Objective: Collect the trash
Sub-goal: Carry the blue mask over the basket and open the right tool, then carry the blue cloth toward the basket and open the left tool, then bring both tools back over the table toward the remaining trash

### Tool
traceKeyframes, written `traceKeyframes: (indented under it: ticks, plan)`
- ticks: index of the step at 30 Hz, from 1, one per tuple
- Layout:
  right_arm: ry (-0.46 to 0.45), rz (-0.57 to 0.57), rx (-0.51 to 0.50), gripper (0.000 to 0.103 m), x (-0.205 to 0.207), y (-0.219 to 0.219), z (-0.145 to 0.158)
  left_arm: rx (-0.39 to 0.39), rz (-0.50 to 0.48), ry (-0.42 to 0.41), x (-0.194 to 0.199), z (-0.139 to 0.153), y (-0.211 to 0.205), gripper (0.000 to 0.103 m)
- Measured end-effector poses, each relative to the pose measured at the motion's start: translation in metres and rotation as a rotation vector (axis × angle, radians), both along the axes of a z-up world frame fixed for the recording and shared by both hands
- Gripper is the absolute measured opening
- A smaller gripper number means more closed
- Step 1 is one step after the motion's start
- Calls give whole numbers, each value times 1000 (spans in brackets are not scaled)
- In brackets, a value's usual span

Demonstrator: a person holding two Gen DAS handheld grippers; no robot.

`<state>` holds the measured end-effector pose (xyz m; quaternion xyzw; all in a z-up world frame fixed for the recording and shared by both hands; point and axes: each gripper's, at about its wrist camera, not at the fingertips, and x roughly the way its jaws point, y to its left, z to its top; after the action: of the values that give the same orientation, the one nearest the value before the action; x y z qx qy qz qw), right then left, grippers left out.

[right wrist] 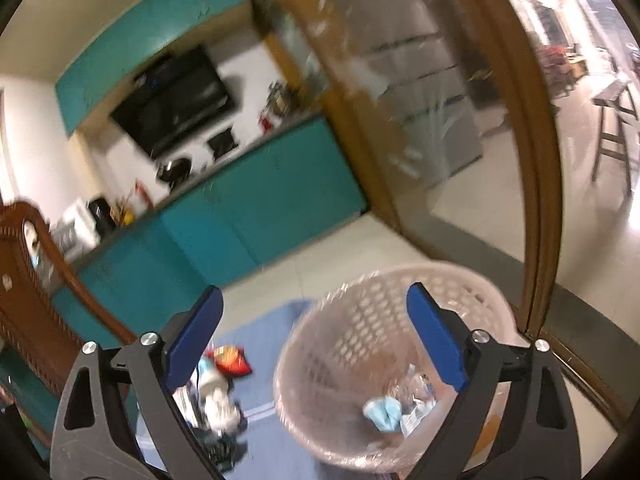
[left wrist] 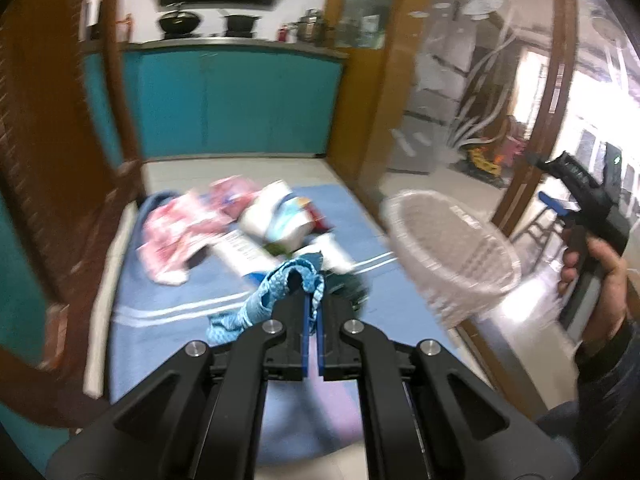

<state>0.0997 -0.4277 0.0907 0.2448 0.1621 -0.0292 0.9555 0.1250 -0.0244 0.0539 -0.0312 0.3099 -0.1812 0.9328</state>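
My left gripper is shut on a light blue patterned wrapper, which hangs over its fingertips above a blue mat. Beyond it lies a pile of trash: pink packets, a white and blue pack, papers. A pinkish perforated basket lined with clear plastic stands at the right of the mat. My right gripper is open above the basket, with nothing between its blue pads. A light blue scrap and clear wrappers lie inside the basket. A hand holds the right gripper at the right edge.
Teal cabinets with a counter stand behind the mat. A wooden-framed glass partition rises right of the basket. Dark wooden furniture is at the left. A red snack bag and other litter lie on the mat. A stool stands beyond the glass.
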Motion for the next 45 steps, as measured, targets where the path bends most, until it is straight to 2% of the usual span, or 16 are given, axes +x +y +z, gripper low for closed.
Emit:
traceKeyframes:
  ticks: [4, 7, 9, 10, 11, 12, 14, 17, 22, 25, 28, 31, 33, 35, 37, 45]
  plan:
    - [-21, -96, 58, 91, -10, -22, -2, -63, -144, -17, 21, 34, -68, 3]
    - [-45, -132, 82, 91, -17, -38, 2, -84, -239, -70, 40, 61, -128, 4]
    - [-43, -138, 87, 91, -19, -44, 1, -123, -287, -72, 56, 72, -162, 13]
    - [-38, -136, 87, 91, -15, -44, 1, -136, -299, -67, 63, 73, -174, 44]
    - [-33, -133, 87, 91, -14, -46, 0, -130, -293, -67, 70, 73, -185, 82]
    - [-29, -130, 88, 91, -14, -48, 0, -114, -267, -83, 73, 70, -191, 88]
    - [-19, -122, 87, 91, -11, -44, 0, -74, -218, -100, 75, 62, -192, 88]
    - [-11, -101, 88, 91, -8, -43, 1, -53, -190, -68, 70, 46, -169, 88]
    - [18, -25, 53, 91, -3, -21, 1, 28, -51, -82, 39, 33, -92, 89]
    - [60, 73, -22, 91, 2, 15, 0, 72, 53, -73, 17, 23, -41, 91]
    - [118, 200, -120, 91, 3, 62, -3, 124, 160, -28, -2, 4, 7, 92]
    - [177, 324, -183, 91, -7, 113, -14, 143, 221, 4, -10, -14, 33, 92]
    - [210, 392, -214, 91, -15, 142, -25, 127, 261, 45, -12, -29, 49, 92]
    - [244, 458, -304, 91, -24, 174, -36, 104, 268, 106, -9, -36, 57, 92]
    - [247, 479, -362, 91, -28, 190, -39, 79, 248, 108, -8, -35, 57, 92]
    - [256, 461, -344, 91, -18, 190, -43, 109, 176, 79, -17, -35, 31, 92]
